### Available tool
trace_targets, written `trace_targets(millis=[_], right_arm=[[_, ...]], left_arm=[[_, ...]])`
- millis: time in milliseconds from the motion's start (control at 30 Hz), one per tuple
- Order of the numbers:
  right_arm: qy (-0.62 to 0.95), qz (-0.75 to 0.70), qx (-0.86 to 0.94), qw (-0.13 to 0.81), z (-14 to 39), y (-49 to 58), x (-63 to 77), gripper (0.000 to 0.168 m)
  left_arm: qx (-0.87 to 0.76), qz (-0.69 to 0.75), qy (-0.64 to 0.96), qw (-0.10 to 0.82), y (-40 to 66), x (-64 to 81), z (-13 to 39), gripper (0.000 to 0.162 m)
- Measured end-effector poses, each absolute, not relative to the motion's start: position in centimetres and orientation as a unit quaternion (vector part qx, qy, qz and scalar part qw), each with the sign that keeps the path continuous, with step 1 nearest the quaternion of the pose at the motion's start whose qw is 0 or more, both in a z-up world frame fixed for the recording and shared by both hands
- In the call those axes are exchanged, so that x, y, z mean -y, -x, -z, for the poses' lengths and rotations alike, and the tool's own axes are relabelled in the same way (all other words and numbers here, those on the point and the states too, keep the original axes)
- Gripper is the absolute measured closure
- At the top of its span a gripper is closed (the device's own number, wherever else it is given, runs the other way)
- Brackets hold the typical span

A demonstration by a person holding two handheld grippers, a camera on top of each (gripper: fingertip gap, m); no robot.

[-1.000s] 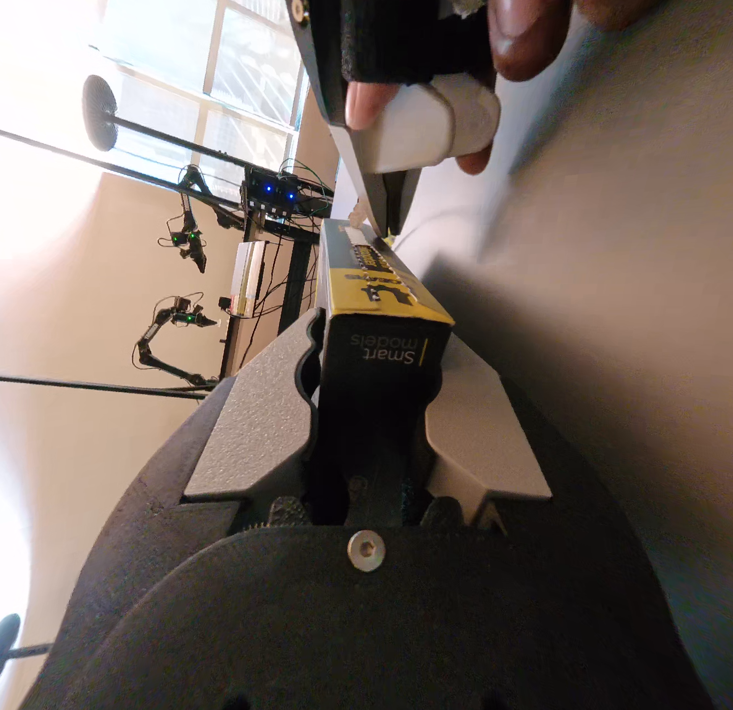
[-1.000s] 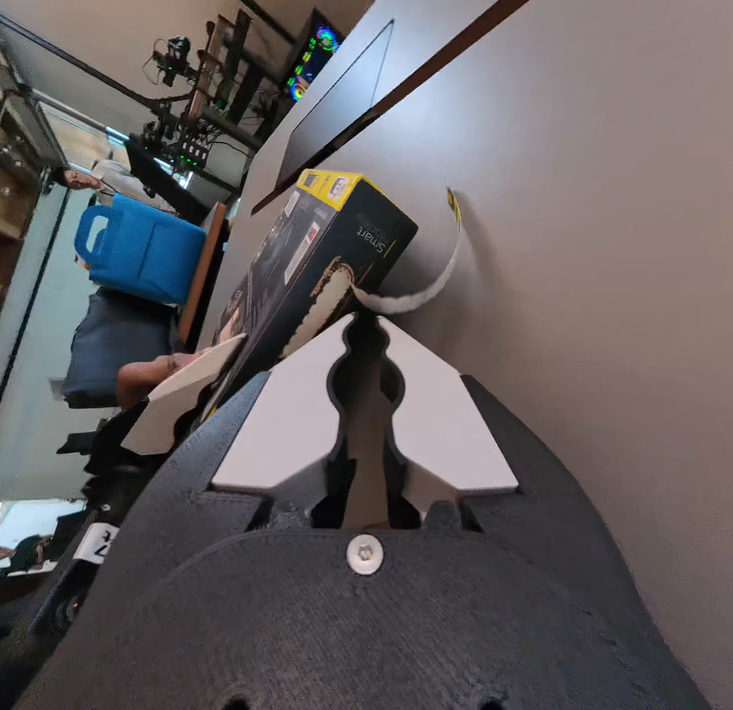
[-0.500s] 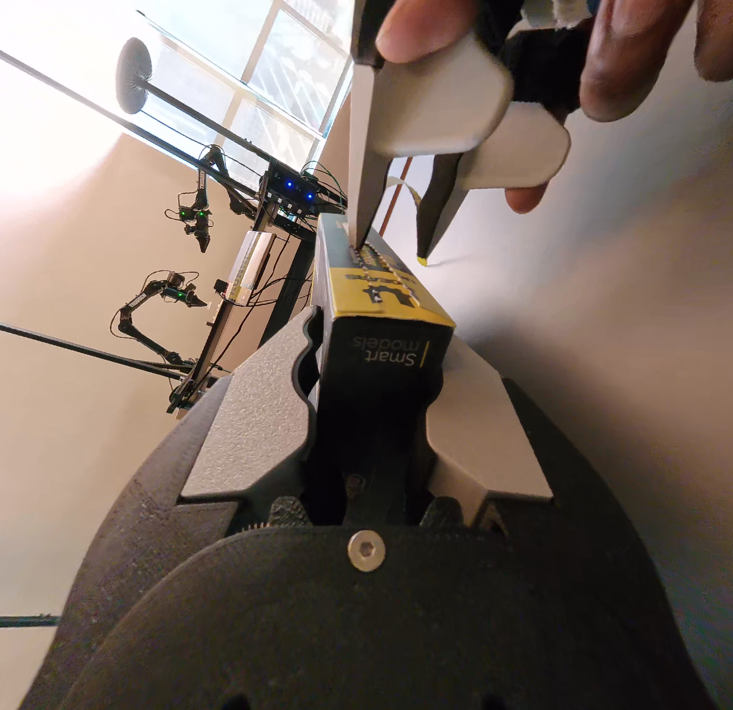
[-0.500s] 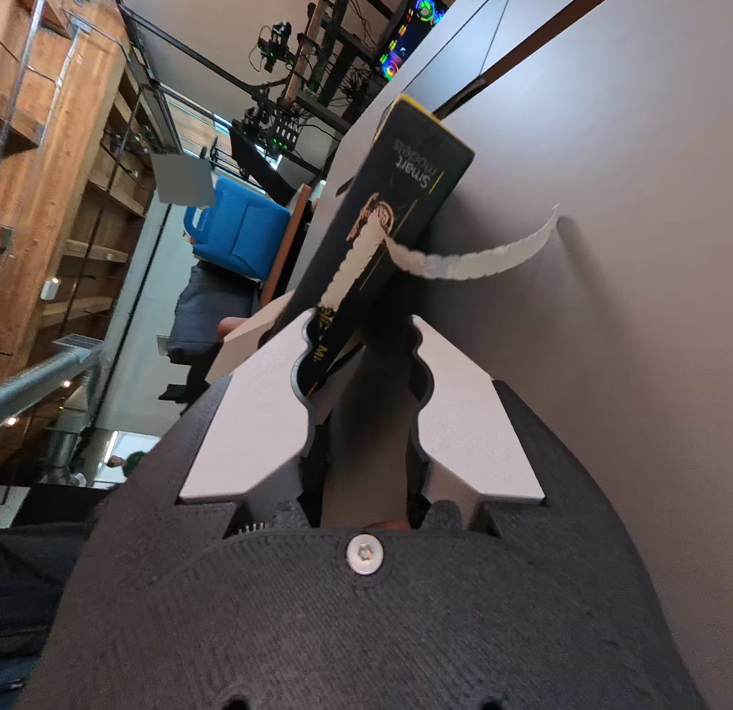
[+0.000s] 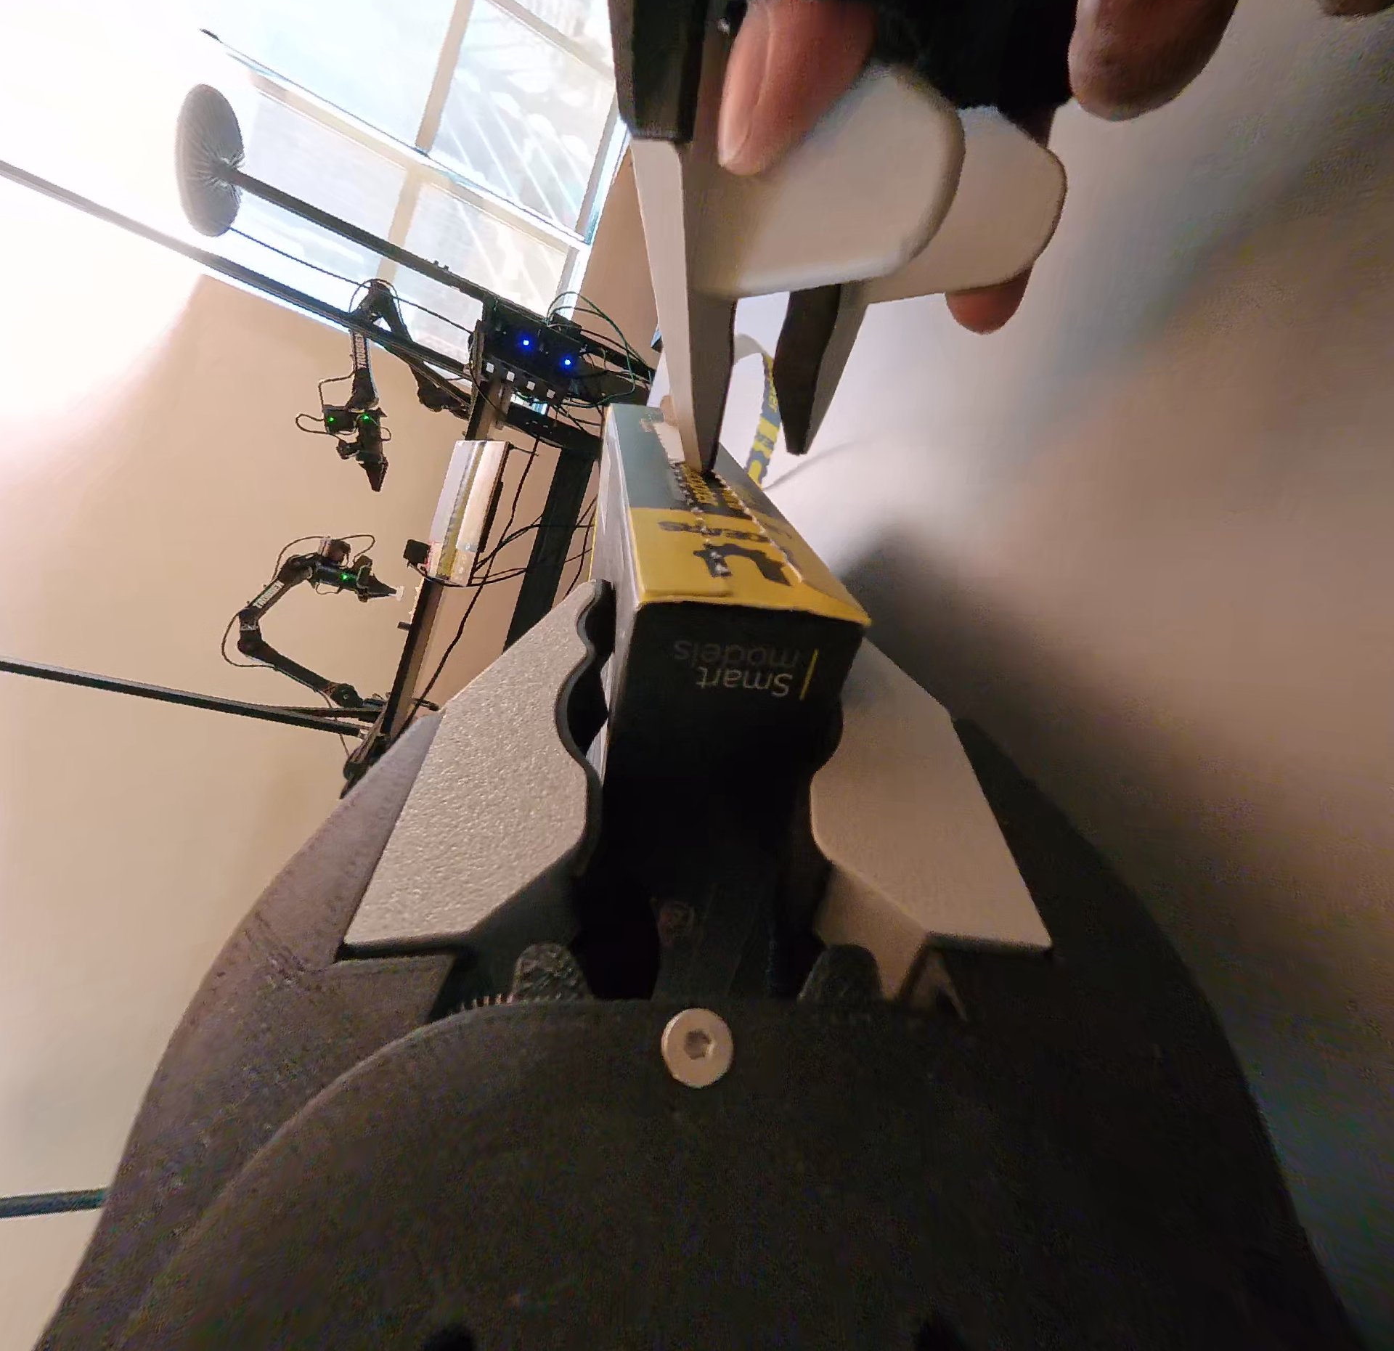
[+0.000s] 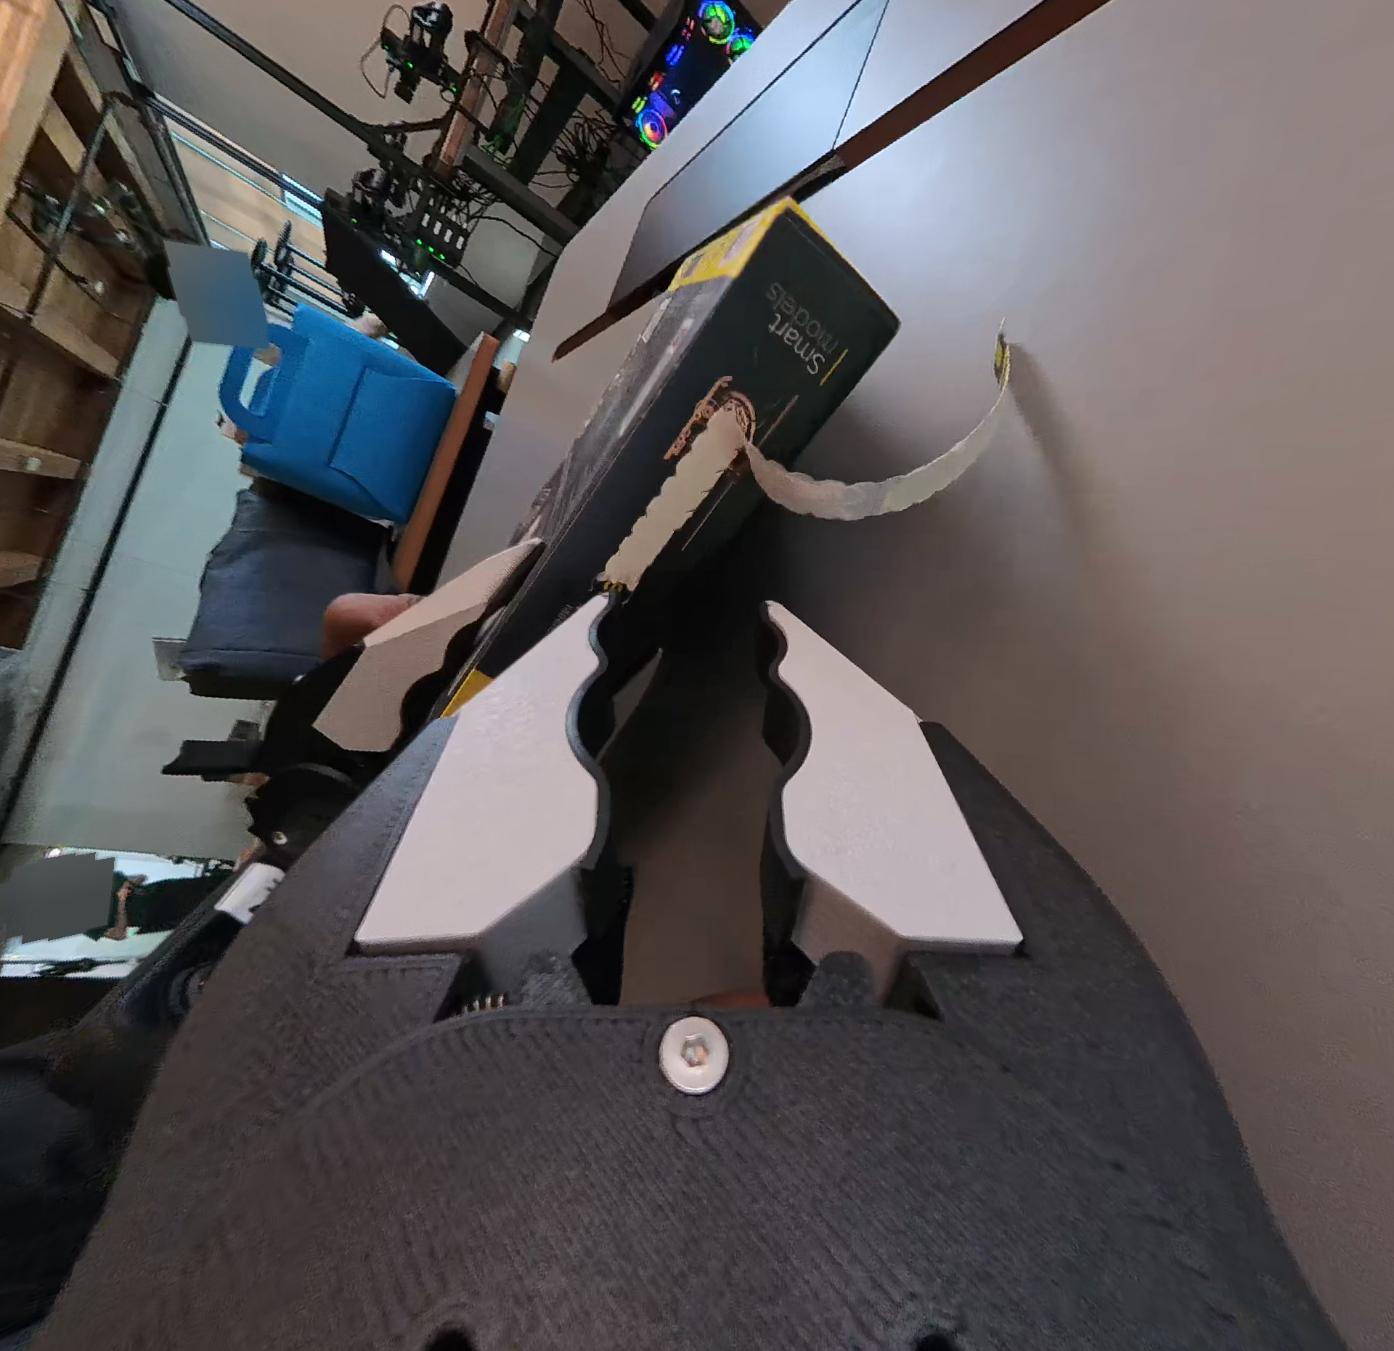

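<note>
Surface: we are working over a plain grey tabletop [image 6: 1131, 636], racks of wired equipment [image 5: 520, 364] behind.
Box: we are clamping the black-and-yellow cardboard box [image 5: 724, 636] firmly in the left gripper [image 5: 716, 719], just above the tabletop.
Strip: its white perforated tear strip [image 6: 852, 485] is curling free toward the tabletop.
Right gripper [image 6: 679, 621]: jaws parted, empty, one tip touching the torn seam.
Care: we are bracing the box.
</note>
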State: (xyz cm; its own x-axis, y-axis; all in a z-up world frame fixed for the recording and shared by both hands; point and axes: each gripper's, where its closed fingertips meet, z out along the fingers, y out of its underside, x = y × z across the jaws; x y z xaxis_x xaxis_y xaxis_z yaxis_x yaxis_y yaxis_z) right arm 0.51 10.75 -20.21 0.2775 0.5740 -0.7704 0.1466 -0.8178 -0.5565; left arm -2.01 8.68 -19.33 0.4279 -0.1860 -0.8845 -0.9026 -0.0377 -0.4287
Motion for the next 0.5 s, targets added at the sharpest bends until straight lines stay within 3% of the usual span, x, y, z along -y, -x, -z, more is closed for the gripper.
trace_targets(millis=[500], right_arm=[[0.778,-0.529,0.269,0.205,20.66,-0.64,-10.58,0.142]], left_arm=[[-0.434,-0.335,0.642,0.536,2.30,-8.61,19.87,0.114]])
